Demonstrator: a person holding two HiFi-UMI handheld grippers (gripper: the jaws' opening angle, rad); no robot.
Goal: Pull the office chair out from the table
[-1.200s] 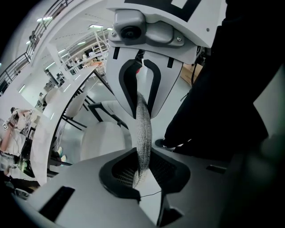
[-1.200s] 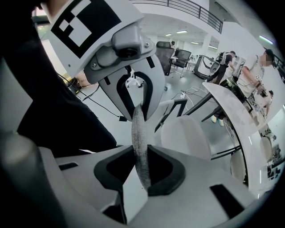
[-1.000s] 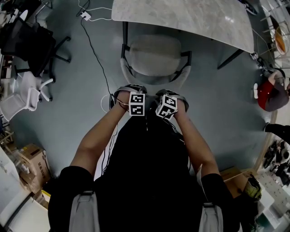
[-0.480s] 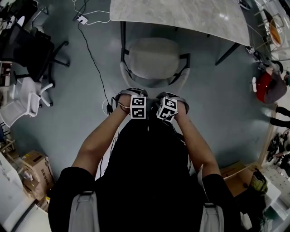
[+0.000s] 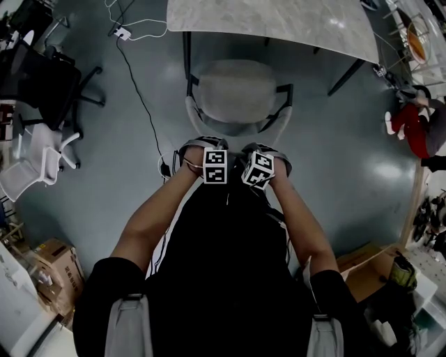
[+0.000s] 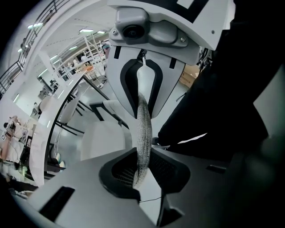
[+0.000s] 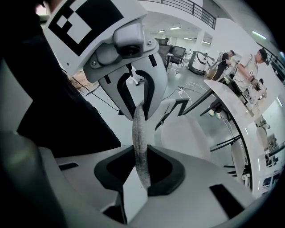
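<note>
The light grey office chair stands just in front of the marble-look table, its seat almost wholly out from under the tabletop. My left gripper and right gripper sit side by side on the top edge of the backrest, both shut on it. In the left gripper view the grey fabric edge runs pinched through my left gripper up to the right gripper. The right gripper view shows the same edge clamped in my right gripper, with the left gripper beyond.
A black office chair and a white chair stand at the left. A black cable runs over the floor from a power strip. Cardboard boxes lie at lower left. A person in red is at the right.
The chair has come further out from under the table, and both grippers have moved back with it, still clamped on the backrest.
</note>
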